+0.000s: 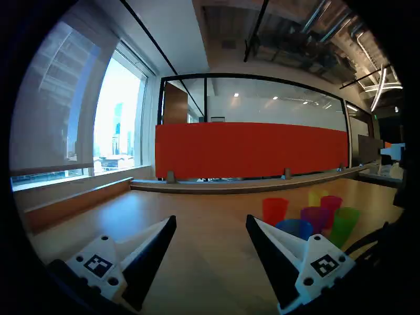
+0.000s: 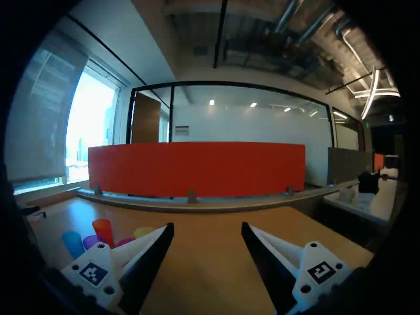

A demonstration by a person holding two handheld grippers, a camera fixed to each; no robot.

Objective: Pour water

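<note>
Wooden table (image 1: 210, 241) bears six coloured cups (image 1: 315, 216), clustered together.

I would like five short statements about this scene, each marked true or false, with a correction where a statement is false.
1. The left gripper is open, with nothing between its fingers. True.
2. The right gripper is shut on a cup. False: it is open and holds nothing.
3. The coloured cups stand close together on the wooden table. True.
4. The partition behind the table is blue. False: it is orange-red.
5. The green cup lies on its side. False: it stands upright at the edge of the group.
</note>
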